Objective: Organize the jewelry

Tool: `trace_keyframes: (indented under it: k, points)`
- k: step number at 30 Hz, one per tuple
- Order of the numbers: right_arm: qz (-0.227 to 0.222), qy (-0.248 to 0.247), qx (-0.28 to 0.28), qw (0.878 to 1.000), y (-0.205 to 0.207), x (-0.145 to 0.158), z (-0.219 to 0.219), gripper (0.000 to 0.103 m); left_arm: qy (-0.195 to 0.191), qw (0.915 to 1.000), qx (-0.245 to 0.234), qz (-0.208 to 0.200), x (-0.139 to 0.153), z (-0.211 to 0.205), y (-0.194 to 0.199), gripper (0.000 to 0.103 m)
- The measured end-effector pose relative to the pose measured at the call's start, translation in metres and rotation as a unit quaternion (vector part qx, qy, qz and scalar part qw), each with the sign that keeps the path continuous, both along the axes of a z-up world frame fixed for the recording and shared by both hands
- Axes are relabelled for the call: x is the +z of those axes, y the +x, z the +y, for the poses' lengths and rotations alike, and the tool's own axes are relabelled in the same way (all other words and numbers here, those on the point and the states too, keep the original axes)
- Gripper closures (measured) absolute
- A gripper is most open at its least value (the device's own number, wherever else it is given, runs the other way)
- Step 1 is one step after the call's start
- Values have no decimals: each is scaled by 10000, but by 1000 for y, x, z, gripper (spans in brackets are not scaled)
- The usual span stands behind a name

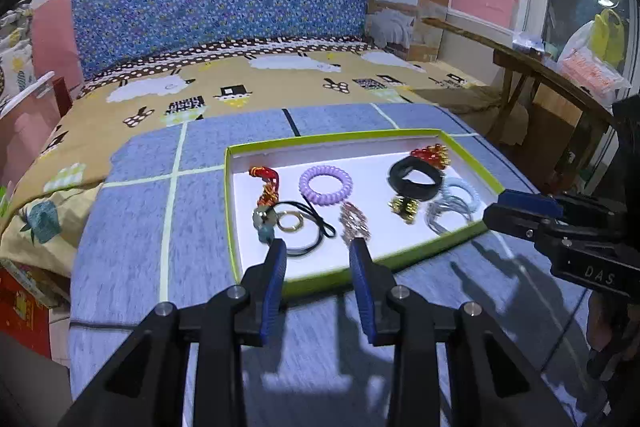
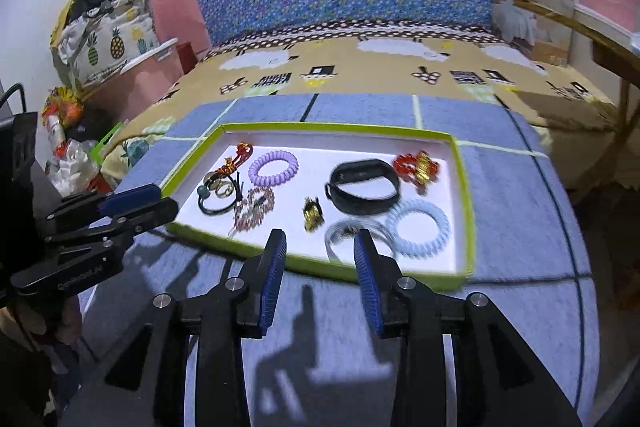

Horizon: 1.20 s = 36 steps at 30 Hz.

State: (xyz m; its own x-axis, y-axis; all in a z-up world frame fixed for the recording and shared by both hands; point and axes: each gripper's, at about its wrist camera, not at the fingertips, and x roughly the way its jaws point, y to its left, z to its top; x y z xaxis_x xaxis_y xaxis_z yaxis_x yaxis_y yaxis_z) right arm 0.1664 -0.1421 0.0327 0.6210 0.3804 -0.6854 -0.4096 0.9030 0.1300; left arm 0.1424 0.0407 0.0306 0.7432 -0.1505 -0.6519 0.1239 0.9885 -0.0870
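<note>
In the left wrist view, the left gripper is held low over the near rim of the tray, its blue fingers spread well apart with nothing between them. The jewelry is seen scattered inside the tray: a purple coil toward the middle, a pink chain just ahead of the right fingertip, a black cord and a gold ring near the left fingertip, and a black band farther right. The right gripper is seen from the side at the tray's right corner. In the right wrist view, the right gripper is likewise parted wide and empty, poised over the near rim, aimed between a gold clip and a clear coil, with a blue coil just beside. The step is judged best done by one piece being picked at a time, fingers being closed on a free edge so tangled neighbours are not dragged along.
</note>
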Motion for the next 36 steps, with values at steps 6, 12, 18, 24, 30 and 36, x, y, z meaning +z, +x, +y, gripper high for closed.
trace_keyframes:
  k: [6, 12, 18, 24, 30, 36]
  points:
    - [-53, -2, -195, 9998, -41, 3, -24, 67, -125, 9998, 106, -102, 8, -9, -40, 69]
    - [-219, -114, -336, 9991, -81, 4, -34, 67, -78, 9997, 201, -145, 11, -22, -75, 69]
    - [-386, -179, -477, 9980, -115, 4, -39, 67, -96, 9993, 315, -202, 11, -27, -101, 69]
    - [-465, -258, -523, 9972, -127, 2, -40, 67, 19, 9988, 445, -191, 6, -29, -108, 69]
    - [-448, -265, -584, 9969, -124, -1, -41, 67, 61, 9990, 423, -143, 1, -34, -106, 69]
    - [-446, -293, -612, 9967, -122, -3, -41, 67, 79, 9988, 458, -177, 0, -35, -107, 69]
